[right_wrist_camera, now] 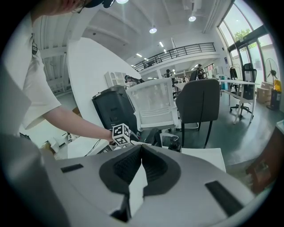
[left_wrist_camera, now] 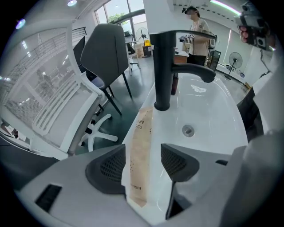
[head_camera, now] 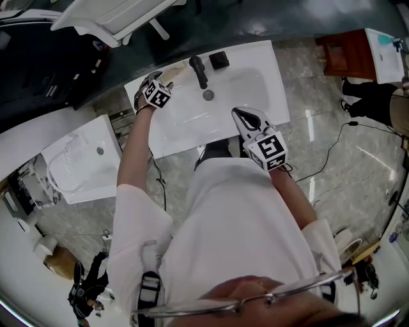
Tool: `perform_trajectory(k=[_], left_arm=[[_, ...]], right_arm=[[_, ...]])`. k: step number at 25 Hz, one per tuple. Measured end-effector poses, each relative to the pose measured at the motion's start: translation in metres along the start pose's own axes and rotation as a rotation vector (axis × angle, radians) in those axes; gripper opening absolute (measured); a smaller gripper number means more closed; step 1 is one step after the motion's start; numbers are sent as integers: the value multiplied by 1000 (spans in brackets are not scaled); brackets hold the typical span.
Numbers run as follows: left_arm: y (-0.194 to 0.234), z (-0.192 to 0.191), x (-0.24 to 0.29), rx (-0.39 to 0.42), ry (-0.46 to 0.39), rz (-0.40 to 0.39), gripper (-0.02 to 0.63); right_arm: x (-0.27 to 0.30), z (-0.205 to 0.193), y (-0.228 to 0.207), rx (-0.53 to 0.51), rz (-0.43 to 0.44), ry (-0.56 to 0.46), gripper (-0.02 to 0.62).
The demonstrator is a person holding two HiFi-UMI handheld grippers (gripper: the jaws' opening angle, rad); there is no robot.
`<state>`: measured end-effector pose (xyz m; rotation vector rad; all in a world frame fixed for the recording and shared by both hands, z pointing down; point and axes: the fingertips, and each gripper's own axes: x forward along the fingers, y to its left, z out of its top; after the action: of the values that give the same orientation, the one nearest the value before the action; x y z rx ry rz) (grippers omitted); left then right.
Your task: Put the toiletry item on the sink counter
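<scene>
A long beige paper-wrapped toiletry packet [left_wrist_camera: 139,146] lies flat on the white sink counter [left_wrist_camera: 217,111], left of the basin, with one end at the foot of the black faucet [left_wrist_camera: 162,66]. My left gripper [left_wrist_camera: 143,155] is open, and the packet lies between its jaws without being pressed by either pad. In the head view this gripper [head_camera: 163,83] is at the sink's [head_camera: 249,83] back left corner, beside the faucet [head_camera: 199,70] and the packet [head_camera: 178,71]. My right gripper [head_camera: 241,115] hovers over the sink's front right edge. It [right_wrist_camera: 141,153] is shut and holds nothing.
A small black object [head_camera: 219,60] sits on the counter behind the faucet. A second white basin [head_camera: 80,159] stands at the left, and a white chair [head_camera: 121,16] and a dark chair [left_wrist_camera: 104,53] stand behind the sink. A person [left_wrist_camera: 197,35] stands far off. A cable [head_camera: 332,150] lies on the floor.
</scene>
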<state>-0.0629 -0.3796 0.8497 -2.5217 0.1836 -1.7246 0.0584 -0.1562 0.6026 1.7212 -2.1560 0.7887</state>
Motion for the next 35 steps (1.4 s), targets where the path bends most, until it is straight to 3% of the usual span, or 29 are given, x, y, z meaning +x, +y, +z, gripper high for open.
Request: perform_trajectory(k=[13,20,28,35], left_arm=[[-8,17,-61,-54,-89,60,236],[-17,28,-114,-89,-171,129,236],[-52,48,-183,-328,-316,73,235],[-82,63,-234,-411,-448,90,218]], right_arm=[[-6,28,9,-91,63,-44,6],[-11,44,0,-128,75,-69,6],[-25,50,-8,-153,96,-60,6],[-36,57,-16,-189,110,-79,6]])
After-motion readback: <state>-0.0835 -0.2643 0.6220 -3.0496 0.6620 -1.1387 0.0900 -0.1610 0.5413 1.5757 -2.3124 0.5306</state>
